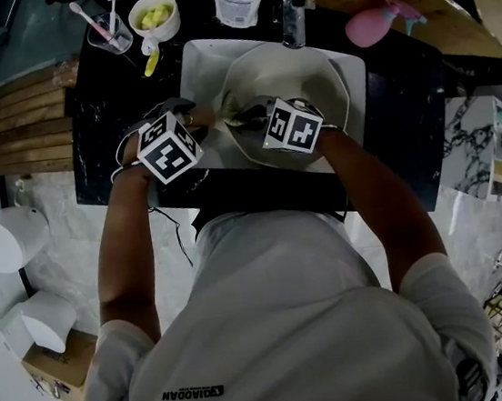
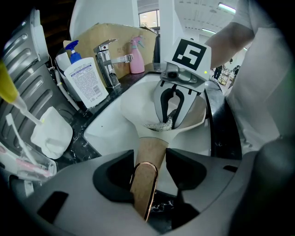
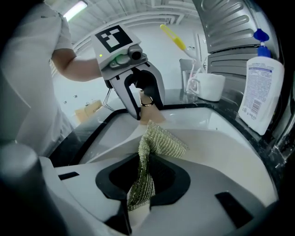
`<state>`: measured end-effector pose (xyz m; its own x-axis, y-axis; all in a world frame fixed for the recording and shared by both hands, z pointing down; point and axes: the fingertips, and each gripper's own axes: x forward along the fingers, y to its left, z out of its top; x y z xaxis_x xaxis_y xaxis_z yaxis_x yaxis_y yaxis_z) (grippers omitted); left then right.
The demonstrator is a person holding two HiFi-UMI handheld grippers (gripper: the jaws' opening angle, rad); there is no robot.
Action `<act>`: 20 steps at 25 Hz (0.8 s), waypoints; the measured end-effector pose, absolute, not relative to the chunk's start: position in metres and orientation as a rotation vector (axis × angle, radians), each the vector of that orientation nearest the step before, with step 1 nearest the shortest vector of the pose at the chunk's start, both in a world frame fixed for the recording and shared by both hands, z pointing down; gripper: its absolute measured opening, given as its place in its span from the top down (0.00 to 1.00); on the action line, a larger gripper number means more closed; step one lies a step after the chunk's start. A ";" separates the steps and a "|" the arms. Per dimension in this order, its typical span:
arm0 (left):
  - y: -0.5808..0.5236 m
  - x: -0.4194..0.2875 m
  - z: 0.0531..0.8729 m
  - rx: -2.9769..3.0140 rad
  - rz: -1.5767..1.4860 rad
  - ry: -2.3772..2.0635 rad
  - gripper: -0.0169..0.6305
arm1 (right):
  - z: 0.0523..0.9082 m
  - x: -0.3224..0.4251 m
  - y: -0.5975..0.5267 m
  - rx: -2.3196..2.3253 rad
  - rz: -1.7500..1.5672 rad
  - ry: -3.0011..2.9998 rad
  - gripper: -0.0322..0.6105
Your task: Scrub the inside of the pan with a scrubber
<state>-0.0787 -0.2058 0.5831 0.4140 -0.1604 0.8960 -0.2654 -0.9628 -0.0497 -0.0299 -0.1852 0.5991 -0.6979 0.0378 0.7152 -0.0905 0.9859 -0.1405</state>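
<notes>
A cream pan (image 1: 293, 70) sits tilted in the white sink (image 1: 196, 65). Its tan handle (image 2: 148, 161) runs between the jaws of my left gripper (image 2: 150, 182), which is shut on it. The pan bowl (image 2: 198, 120) lies beyond. My right gripper (image 3: 140, 184) is shut on a greenish mesh scrubber (image 3: 159, 143), whose free end rests on the inside of the pan (image 3: 221, 152) near the handle joint. In the head view the left gripper (image 1: 198, 130) and right gripper (image 1: 254, 119) face each other over the pan's near left rim.
A faucet (image 2: 107, 64) stands behind the sink with a white pump bottle (image 2: 85, 82) and a pink spray bottle (image 2: 137, 56). A white mug (image 3: 207, 86) and a cup with toothbrushes (image 1: 108, 30) stand on the black counter (image 1: 99, 123). A dish rack (image 3: 230, 23) is behind.
</notes>
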 end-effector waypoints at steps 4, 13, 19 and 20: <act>-0.207 -0.078 0.583 2.557 1.603 -0.387 0.63 | 0.598 -0.024 -0.173 -0.073 0.179 -2.310 0.81; -0.206 -0.078 0.583 2.553 1.602 -0.388 0.63 | 0.603 -0.002 -0.138 -0.308 0.306 -2.251 0.81; -0.206 -0.078 0.582 2.549 1.602 -0.388 0.63 | 0.602 0.014 -0.117 -0.407 0.472 -2.196 0.82; -0.206 -0.078 0.582 2.549 1.602 -0.387 0.63 | 0.602 0.018 -0.114 -0.421 0.494 -2.183 0.82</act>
<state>-0.0783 -0.2063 0.5824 0.4120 -0.1577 0.8974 -0.2696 -0.9619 -0.0453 0.0176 -0.1136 0.6023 -0.5928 0.4572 0.6630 0.1270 0.8660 -0.4836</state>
